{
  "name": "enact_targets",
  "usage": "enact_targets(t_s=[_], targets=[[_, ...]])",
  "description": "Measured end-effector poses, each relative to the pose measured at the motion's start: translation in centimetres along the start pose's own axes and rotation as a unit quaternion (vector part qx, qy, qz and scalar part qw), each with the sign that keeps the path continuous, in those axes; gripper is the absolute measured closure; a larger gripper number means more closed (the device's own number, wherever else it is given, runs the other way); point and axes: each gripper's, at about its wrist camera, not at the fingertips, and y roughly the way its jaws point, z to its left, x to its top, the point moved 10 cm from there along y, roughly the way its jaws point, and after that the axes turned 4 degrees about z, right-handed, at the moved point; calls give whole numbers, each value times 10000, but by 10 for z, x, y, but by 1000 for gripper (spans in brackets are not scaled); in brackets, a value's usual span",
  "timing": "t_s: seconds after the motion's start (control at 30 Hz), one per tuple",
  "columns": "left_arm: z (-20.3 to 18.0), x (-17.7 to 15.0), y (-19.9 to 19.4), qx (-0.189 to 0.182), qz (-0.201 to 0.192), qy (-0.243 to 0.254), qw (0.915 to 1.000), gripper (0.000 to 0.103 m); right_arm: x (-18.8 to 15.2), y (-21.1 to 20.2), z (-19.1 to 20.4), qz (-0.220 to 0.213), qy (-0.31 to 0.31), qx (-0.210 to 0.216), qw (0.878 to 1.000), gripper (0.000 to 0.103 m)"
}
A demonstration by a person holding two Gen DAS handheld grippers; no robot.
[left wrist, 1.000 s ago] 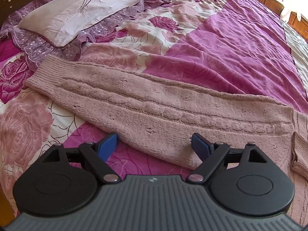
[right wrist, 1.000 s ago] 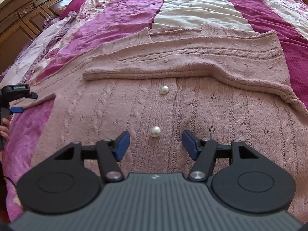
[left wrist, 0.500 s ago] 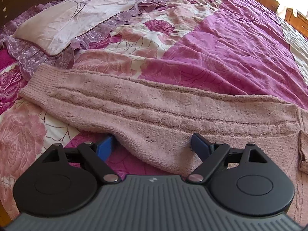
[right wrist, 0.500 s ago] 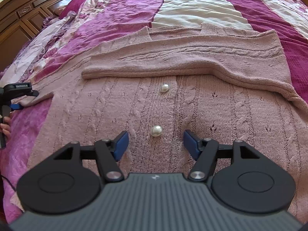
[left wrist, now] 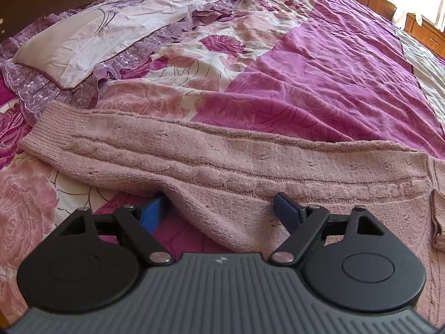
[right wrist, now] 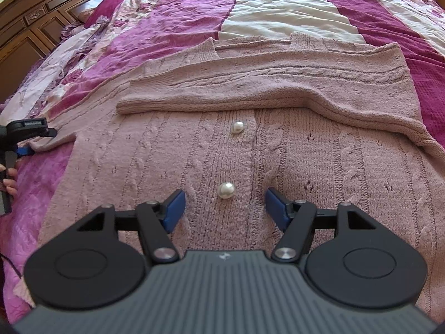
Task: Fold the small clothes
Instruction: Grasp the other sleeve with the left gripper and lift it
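Left hand-held gripper (left wrist: 221, 213) is sitting open around the sleeve (left wrist: 194, 161) of the cardigan (right wrist: 250, 167) spread on the bed (left wrist: 319, 83), lower frame; closing shallow risks the knit slipping, right hand-held gripper (right wrist: 225, 210) also hanging open.

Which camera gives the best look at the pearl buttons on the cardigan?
The right wrist view: two pearl buttons lie in plain sight on the cardigan front, one between the open right gripper fingers. The left wrist view shows only an outstretched sleeve, no buttons.
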Motion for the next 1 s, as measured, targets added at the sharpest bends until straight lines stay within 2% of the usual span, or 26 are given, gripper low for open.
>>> enact_targets(t_s=[0.1,0.2,0.27,0.37,0.47,0.63,0.8,1.0], targets=[[-1,1,-1,25,-72,74,9999,27,0,0,0,-4,10,8,10000,37],[-1,3,-3,32,-144,93,9998,43,2,2,-1,-10,34,17,10000,37],[0,4,-4,-8,-176,90,9998,61,2,2,-1,-9,42,21,10000,37],[0,6,-7,-87,-225,36,9997,75,2,2,-2,-16,74,33,10000,37],[0,8,-12,-146,-313,8,9994,82,3,0,-2,-26,123,53,9999,37],[-5,14,-31,-254,-568,6,9981,88,4,-4,-4,-63,253,126,9996,37],[-15,23,-59,-519,-798,-56,9954,89,5,-10,-10,-121,343,93,9993,36],[-43,34,-103,-825,-1250,218,9885,94,4,-22,-25,-246,519,28,9983,36]])
